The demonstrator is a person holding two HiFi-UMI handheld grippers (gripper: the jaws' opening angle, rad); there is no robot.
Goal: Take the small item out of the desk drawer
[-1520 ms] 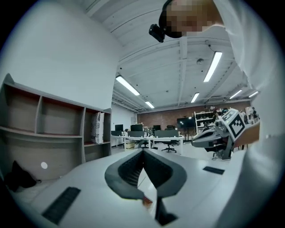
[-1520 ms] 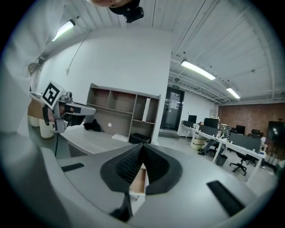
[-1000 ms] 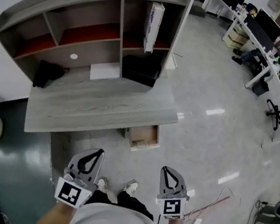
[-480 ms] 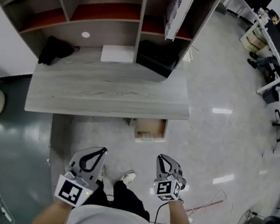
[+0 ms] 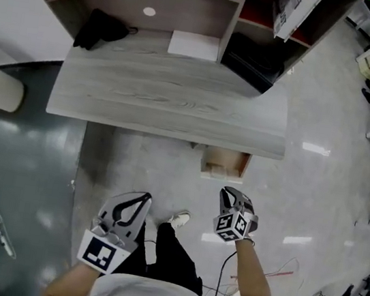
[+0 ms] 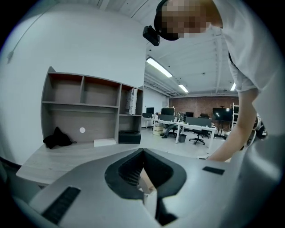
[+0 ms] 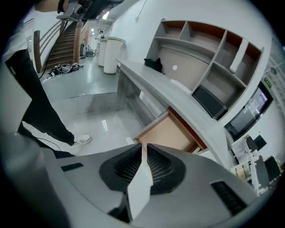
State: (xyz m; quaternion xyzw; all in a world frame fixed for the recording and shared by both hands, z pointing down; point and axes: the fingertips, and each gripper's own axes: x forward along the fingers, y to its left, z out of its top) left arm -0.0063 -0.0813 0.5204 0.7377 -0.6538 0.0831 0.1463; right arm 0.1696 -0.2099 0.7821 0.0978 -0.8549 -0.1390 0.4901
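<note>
Right tool (image 5: 228, 193) is clenched, jaws pressed together with nothing between them, and it's tipped down at the open drawer (image 5: 224, 162). That looks like the lead hand for this one. Left tool (image 5: 143, 200) is clamped tight as well and also empty, sitting lower in the head view beside the person's legs. I'd say it's being kept clear of the reach. Neither touches anything.

Now the drawer: it sticks out from under the right end of the worktop (image 5: 170, 107), front part showing, back part tucked beneath the edge. The right gripper view gives me a bare tan bottom inside. The small item? Can't pick it out in any view. My guess is it sits further back, under the worktop's lip. So the closed jaws make sense: there's nothing to grab until a tool is over the drawer, and they'll have to part first.

Quick count. Two tools. One drawer, open. One worktop, carrying three things along its back under the shelf unit (image 5: 193, 4): one black bundle (image 5: 101, 28), one white sheet (image 5: 193, 44), one black box (image 5: 253, 63). All three sit well apart from the drawer, none in the way.
</note>
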